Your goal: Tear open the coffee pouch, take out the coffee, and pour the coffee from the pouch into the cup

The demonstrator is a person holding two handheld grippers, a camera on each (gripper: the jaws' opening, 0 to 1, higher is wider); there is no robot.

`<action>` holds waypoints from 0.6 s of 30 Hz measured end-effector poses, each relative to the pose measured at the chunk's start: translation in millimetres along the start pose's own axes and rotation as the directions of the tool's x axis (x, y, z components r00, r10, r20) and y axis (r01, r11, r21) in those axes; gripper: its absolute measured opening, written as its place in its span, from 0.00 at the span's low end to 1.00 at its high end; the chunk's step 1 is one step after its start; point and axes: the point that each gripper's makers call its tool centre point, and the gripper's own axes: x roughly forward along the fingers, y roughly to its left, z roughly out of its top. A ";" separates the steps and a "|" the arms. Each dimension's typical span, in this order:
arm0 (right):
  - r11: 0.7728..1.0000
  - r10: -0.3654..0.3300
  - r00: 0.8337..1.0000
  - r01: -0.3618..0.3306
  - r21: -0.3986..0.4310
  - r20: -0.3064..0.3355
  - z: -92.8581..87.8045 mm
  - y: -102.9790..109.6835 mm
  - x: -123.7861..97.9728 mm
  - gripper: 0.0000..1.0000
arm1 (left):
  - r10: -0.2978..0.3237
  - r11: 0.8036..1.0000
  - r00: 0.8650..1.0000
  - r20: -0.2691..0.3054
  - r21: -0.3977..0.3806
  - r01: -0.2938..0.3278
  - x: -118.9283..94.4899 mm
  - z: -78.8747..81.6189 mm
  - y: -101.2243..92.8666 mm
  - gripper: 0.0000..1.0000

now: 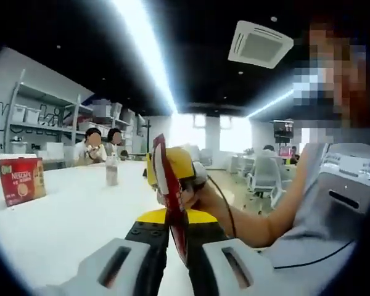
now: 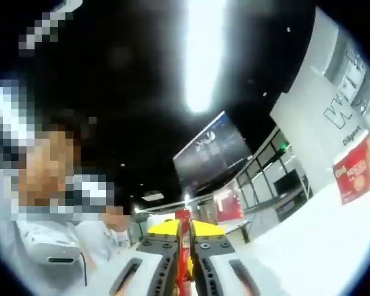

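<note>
1. In the left gripper view the left tool [image 1: 177,246] is clenched on the lower end of the red coffee pouch [image 1: 171,203], which stands up edge-on between its black jaws.
2. The right tool [image 1: 172,169], yellow-bodied, comes in from the right and grips the pouch's upper end; a hand [image 1: 200,196] holds that tool.
3. In the right gripper view the right tool [image 2: 185,262] is likewise closed on the thin red pouch [image 2: 186,246], seen edge-on between its jaws.
4. The pouch is held in the air above the white desk [image 1: 68,216], between the two tools.
5. A red coffee box [image 1: 22,179] stands on the desk at the left, well apart from the pouch.
6. A small bottle [image 1: 111,170] stands farther back on the desk.
7. Two people [image 1: 102,145] sit at the far end of the desk.
</note>
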 end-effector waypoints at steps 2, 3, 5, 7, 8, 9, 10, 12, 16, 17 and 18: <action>1.000 -0.012 1.000 0.012 0.001 0.003 0.2 -1.0 0.5 0.06 | -0.018 1.000 1.000 0.012 -0.024 0.018 -1.6 1.0 -1.2 0.11; 1.000 -0.028 0.999 0.027 0.013 0.018 2.6 -3.5 0.4 0.05 | -0.016 1.000 1.000 0.019 -0.024 0.016 -1.9 1.5 -0.7 0.11; 0.995 -0.094 0.995 0.094 0.015 0.040 5.2 -12.9 -0.1 0.04 | 0.053 0.998 0.998 0.042 0.030 -0.054 -1.1 4.1 11.3 0.13; 0.980 -0.196 0.980 0.197 -0.022 0.037 4.1 -26.5 -1.4 0.03 | 0.134 0.988 0.991 0.029 0.073 -0.135 -0.3 1.5 23.4 0.16; 0.970 -0.239 0.971 0.240 -0.043 0.030 2.4 -31.7 -1.5 0.03 | 0.172 0.981 0.985 0.020 0.085 -0.173 0.9 0.1 28.6 0.18; 0.963 -0.263 0.965 0.264 -0.060 0.022 0.3 -33.9 -0.1 0.02 | 0.194 0.977 0.981 0.021 0.087 -0.195 2.8 0.3 30.8 0.20; 0.960 -0.270 0.963 0.271 -0.070 0.025 -0.1 -33.1 2.3 0.02 | 0.194 0.977 0.981 0.026 0.086 -0.196 6.2 1.0 29.8 0.21; 0.960 -0.268 0.963 0.270 -0.081 0.033 0.4 -28.5 6.5 0.03 | 0.220 0.970 0.974 0.045 0.095 -0.224 6.5 3.9 32.4 0.17; 0.980 -0.150 0.988 0.153 -0.127 0.033 2.9 -11.8 12.2 0.05 | 0.163 0.986 0.984 0.074 0.033 -0.166 0.9 11.1 24.9 0.11; 0.988 -0.100 0.995 0.103 -0.118 0.025 2.0 -7.5 13.2 0.06 | 0.129 0.991 0.989 0.071 0.029 -0.132 -0.6 11.4 20.4 0.11; 0.992 -0.075 0.997 0.077 -0.100 0.019 1.4 -6.2 13.5 0.10 | 0.092 0.995 0.994 0.063 0.036 -0.095 -1.8 10.4 15.5 0.11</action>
